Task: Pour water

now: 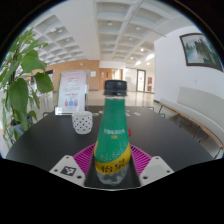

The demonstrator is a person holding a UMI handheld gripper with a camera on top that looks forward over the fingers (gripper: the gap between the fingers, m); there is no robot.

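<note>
I have the tongs [112, 168] clamped on the green bottle [113, 135], upright over the dark counter [40, 140]. Cap looks on. The cup [82, 123] sits beyond, left. Risk: pouring capped, or bottle slipping when tilted.

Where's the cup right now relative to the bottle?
In the gripper view, the white cup stands on the dark table, beyond the fingers and left of the green bottle, which the gripper holds between its pads.

Bright ceiling light, strong fisheye edge distortion
</note>
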